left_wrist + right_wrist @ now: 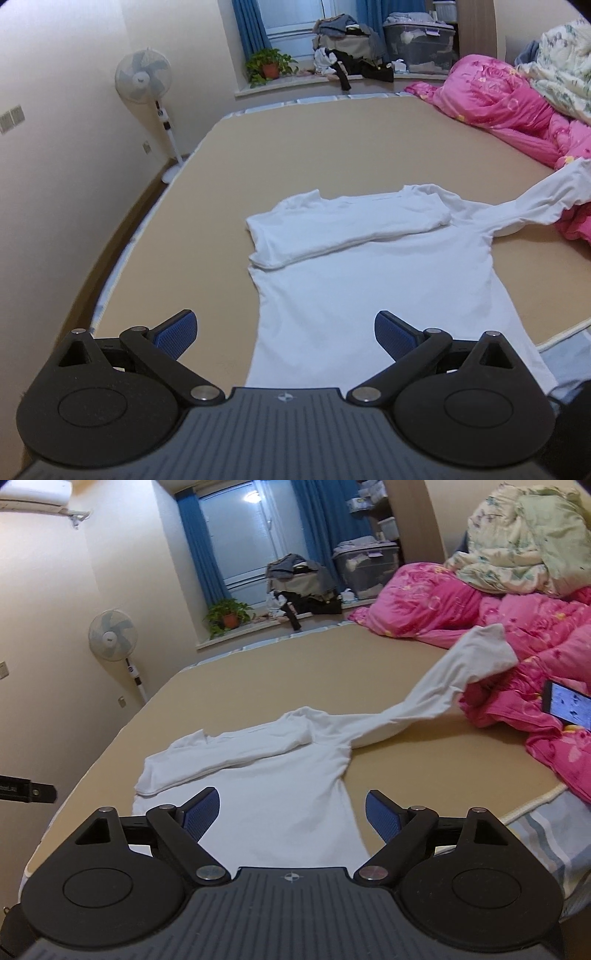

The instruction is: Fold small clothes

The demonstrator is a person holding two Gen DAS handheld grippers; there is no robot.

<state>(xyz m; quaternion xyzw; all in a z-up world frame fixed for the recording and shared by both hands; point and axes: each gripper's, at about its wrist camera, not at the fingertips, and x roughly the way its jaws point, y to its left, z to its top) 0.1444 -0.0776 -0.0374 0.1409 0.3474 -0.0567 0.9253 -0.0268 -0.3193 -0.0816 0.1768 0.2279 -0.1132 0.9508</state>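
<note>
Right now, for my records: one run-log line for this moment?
shirt: flat on bed | left sleeve: folded across | right sleeve: outstretched | both grippers: open, empty

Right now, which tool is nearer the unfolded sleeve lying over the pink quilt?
Right, as a judgement. The right tool hangs open above the shirt's hem with the sleeve ahead-right; the left tool sees the sleeve at its far right edge.

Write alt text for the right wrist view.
A white shirt lies on a tan bed, one sleeve folded across its chest, the other sleeve stretched out onto a pink quilt. The open, empty right gripper is in the foreground above the shirt's lower part.
</note>
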